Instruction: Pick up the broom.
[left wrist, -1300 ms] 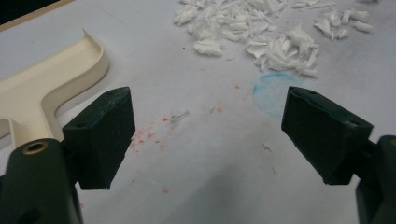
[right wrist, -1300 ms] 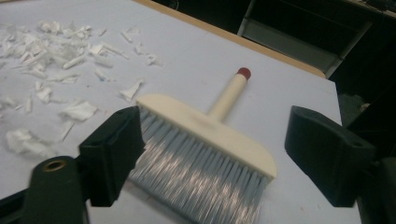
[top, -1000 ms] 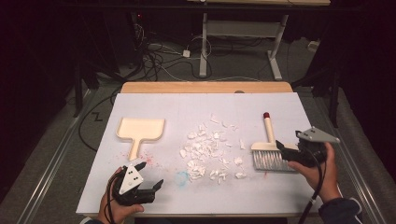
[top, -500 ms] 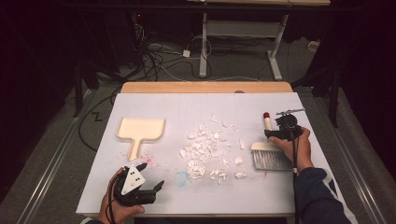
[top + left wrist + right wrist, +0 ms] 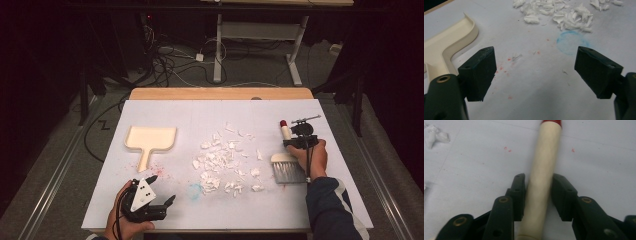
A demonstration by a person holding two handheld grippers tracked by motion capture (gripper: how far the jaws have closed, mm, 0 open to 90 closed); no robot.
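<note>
Fingers of the right gripper: just closed onto the brush, pads pressing its cream handle from both sides, red tip beyond them. Brush lies flat on the white sheet, right of the scraps, bristles toward the person. Left gripper: jaws wide apart, nothing between, near the dustpan.
</note>
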